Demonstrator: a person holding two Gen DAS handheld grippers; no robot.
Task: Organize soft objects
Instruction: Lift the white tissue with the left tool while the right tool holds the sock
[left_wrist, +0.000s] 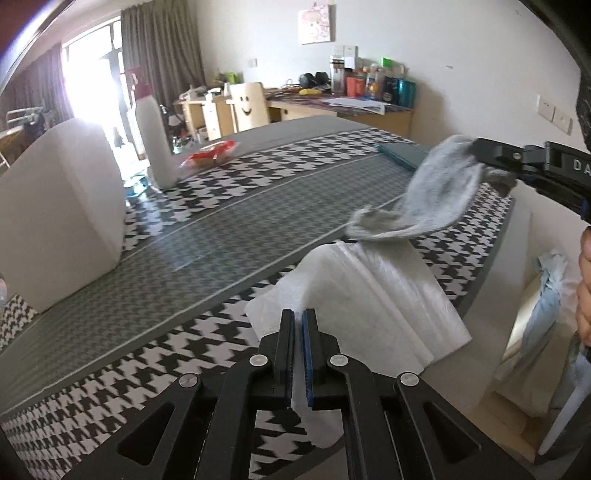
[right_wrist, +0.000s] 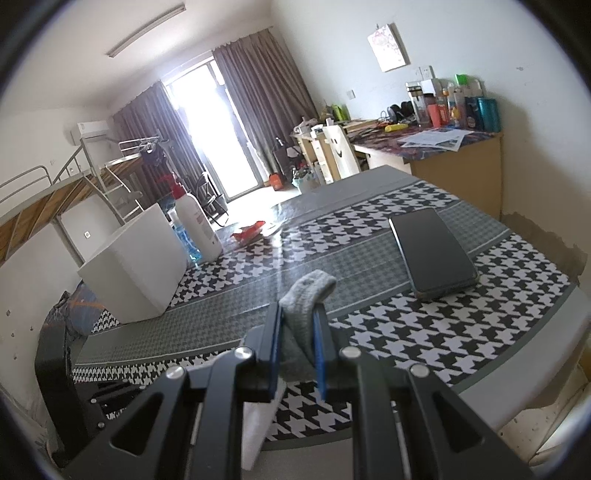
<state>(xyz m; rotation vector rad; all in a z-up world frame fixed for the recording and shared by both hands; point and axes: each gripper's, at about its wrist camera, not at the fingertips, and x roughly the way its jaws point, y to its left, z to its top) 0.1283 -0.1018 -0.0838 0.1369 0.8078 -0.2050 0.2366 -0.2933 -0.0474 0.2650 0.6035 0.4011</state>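
Observation:
My left gripper (left_wrist: 298, 317) is shut on a white folded cloth (left_wrist: 369, 295) that lies on the houndstooth tablecloth (left_wrist: 221, 221) near the table's right edge. My right gripper (right_wrist: 298, 314) is shut on a grey sock (right_wrist: 306, 291). In the left wrist view the right gripper (left_wrist: 480, 151) holds the sock (left_wrist: 436, 192) in the air; its lower end droops onto the far edge of the white cloth. A white box (left_wrist: 59, 214) stands at the left of the table; it also shows in the right wrist view (right_wrist: 136, 262).
A white bottle (left_wrist: 155, 144), a red packet (left_wrist: 210, 153) and a dark phone (right_wrist: 432, 254) lie on the table. A blue spray bottle (right_wrist: 184, 236) stands by the box. A blue cloth (left_wrist: 546, 302) lies below the table's right edge. A cluttered desk (left_wrist: 369, 107) stands behind.

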